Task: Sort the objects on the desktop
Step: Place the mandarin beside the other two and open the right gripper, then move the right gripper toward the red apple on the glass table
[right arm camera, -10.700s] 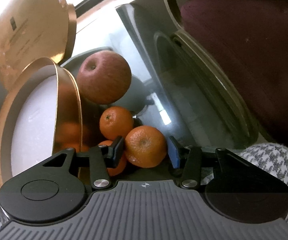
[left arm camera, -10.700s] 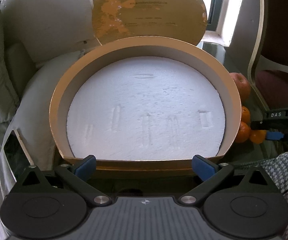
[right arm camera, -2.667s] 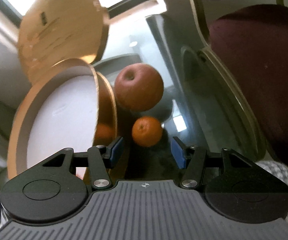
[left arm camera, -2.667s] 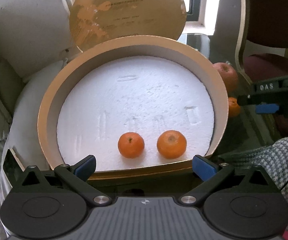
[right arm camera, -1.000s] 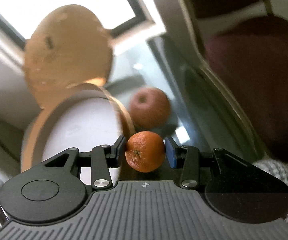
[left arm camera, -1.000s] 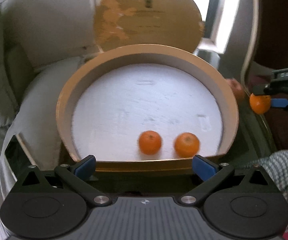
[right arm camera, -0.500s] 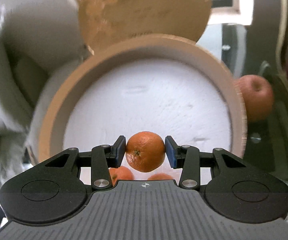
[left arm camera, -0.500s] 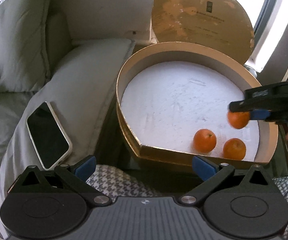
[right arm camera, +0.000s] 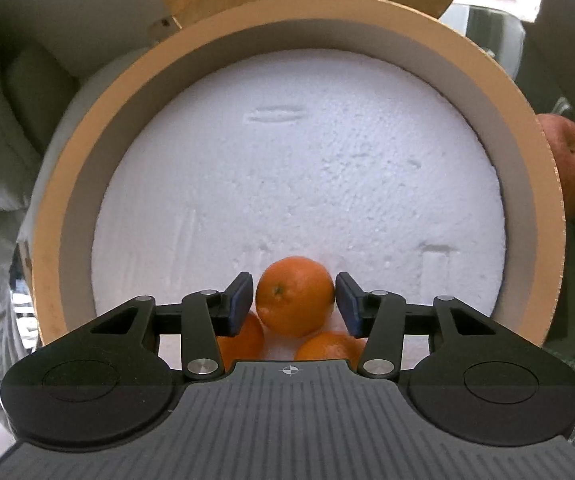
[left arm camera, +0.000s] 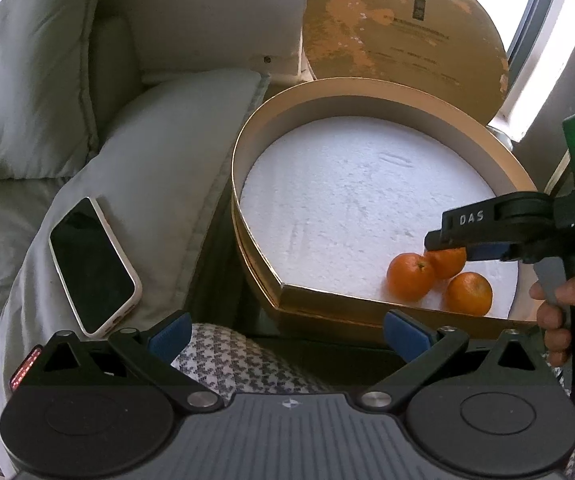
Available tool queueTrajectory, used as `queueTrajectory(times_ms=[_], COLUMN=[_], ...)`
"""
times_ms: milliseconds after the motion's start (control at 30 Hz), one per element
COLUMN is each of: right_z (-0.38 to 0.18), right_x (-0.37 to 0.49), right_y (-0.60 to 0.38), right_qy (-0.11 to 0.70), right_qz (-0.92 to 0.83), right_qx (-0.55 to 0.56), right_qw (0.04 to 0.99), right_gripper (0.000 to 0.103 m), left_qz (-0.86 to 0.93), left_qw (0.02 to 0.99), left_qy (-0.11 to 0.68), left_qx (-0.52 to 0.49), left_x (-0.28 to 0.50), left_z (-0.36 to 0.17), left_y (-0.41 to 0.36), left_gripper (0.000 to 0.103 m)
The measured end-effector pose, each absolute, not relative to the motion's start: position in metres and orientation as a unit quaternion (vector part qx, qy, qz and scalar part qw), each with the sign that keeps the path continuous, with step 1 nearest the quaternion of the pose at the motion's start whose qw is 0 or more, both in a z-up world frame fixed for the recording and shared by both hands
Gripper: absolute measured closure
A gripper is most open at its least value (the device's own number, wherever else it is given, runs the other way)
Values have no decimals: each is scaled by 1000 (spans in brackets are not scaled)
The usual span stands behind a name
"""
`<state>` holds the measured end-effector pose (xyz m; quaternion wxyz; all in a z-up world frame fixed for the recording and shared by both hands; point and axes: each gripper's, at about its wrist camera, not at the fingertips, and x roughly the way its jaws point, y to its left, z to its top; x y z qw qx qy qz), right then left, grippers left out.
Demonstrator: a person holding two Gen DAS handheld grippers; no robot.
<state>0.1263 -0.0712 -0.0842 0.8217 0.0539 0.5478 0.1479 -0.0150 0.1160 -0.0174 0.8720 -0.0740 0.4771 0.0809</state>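
Note:
A round gold box with a white foam floor holds three oranges close together at its near edge. In the right wrist view the third orange rests on the foam against the two others. My right gripper straddles it; its jaws have just been opening, and the blue pads stand slightly off the peel. In the left wrist view the right gripper hovers over the oranges. My left gripper is open and empty in front of the box.
The box's gold lid leans upright behind it. A red apple sits on the glass table right of the box. A phone lies on a grey cushion at the left. Houndstooth cloth lies under my left gripper. A person's hand grips the right handle.
The right gripper carried the orange over the box and lowered it beside the two others, then its jaws spread off it. The left gripper's view swung left, then held still.

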Motion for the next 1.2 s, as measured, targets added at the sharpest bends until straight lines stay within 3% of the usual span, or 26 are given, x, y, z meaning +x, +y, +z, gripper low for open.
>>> queueTrajectory(times_ms=[500, 633, 1200], right_z=[-29, -20, -32], right_x=[85, 61, 26], right_y=[-130, -150, -200], right_qy=[495, 486, 502], right_qz=[166, 168, 170], right_qx=[109, 141, 201], right_qw=[846, 846, 824], right_gripper=[43, 29, 29], left_qz=[62, 45, 3], left_qw=[881, 880, 875], left_qy=[468, 473, 480], left_qx=[-28, -10, 61], left_x=[-20, -19, -15], left_z=[-1, -1, 0], left_y=[76, 56, -2], left_gripper=[1, 1, 1])
